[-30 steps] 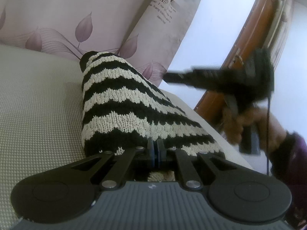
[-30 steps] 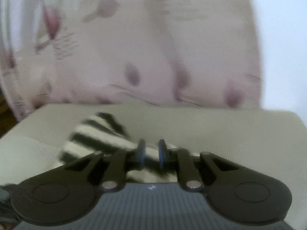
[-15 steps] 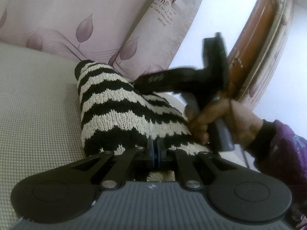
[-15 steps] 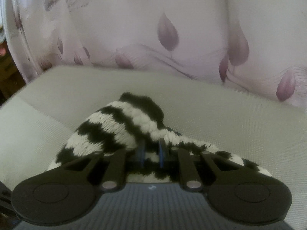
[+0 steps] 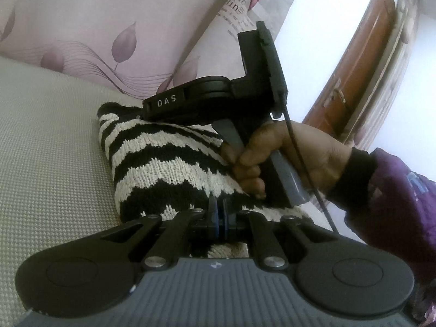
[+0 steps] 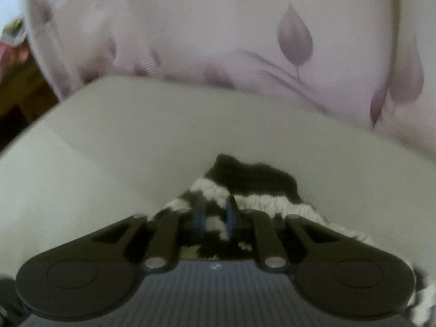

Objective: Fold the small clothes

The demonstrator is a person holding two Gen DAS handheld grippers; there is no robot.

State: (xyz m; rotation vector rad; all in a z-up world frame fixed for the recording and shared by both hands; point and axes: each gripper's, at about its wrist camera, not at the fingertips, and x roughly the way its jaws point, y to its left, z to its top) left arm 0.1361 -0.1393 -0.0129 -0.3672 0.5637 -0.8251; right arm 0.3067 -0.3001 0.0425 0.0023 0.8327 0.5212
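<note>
Lying on the beige cushion [image 5: 49, 141] before a leaf-print curtain [image 5: 81, 21], the striped knit [image 5: 163, 169] is pinched by both nearly closed tools, left tool [image 5: 218, 212] near, right tool [image 6: 215, 215] atop.

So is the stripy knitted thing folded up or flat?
Folded: the black-and-cream zigzag knitted garment lies doubled into a thick narrow bundle on the beige cushion.

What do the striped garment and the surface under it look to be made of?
Striped garment: chunky knit, probably wool or acrylic yarn; stitch rows and fuzzy zigzag edges show. Surface: beige woven upholstery fabric, matte, with a fine checked weave visible up close.
</note>
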